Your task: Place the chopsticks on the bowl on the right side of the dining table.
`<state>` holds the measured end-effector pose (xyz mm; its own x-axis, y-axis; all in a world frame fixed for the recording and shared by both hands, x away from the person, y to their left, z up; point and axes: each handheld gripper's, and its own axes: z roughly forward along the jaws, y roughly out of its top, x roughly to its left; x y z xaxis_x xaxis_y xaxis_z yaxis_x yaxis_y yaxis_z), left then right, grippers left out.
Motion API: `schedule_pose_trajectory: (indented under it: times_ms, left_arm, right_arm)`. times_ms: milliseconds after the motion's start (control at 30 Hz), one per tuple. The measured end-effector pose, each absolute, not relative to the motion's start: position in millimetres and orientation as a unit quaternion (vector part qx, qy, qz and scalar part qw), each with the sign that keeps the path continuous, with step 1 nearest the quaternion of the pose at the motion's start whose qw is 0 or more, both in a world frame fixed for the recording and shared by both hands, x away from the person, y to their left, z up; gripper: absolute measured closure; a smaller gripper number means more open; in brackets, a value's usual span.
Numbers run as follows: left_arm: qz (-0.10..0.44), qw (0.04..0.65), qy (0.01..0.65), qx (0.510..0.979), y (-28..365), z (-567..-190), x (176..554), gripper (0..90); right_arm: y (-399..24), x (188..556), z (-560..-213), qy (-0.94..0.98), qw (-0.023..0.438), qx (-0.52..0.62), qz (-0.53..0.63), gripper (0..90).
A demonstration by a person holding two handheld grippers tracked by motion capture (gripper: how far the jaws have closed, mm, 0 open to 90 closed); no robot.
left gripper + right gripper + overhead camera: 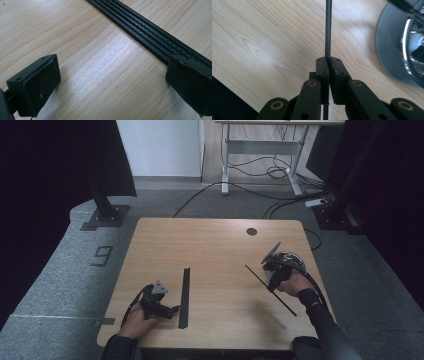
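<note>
Left tool gapes wide, empty, beside ribbed black strip on counter. Right tool clamped on thin black rod; rod's far end cropped.

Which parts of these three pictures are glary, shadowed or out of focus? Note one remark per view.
High view: the surroundings fall into darkness while the wooden table is evenly lit. Left gripper view: a pale sheen of glare lies on the wood between the open jaws, beside the ribbed black strip. Right gripper view: the shiny round object at the right edge is blurred, with bright reflections.
</note>
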<state>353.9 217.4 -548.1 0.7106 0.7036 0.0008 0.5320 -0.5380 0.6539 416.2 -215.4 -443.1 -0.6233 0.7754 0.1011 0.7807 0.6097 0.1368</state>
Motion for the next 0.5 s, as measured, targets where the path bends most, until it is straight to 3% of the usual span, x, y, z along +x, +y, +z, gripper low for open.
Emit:
schedule_pose_trajectory:
  times_ms: [500]
  left_arm:
    - [0.133, 0.323, 0.357, 0.866, 217.3, -548.1, 353.9, 0.0]
  right_arm:
    - [-219.7, 432.6, -407.5, -0.894, -0.01, -0.44, -0.088, 85.7]
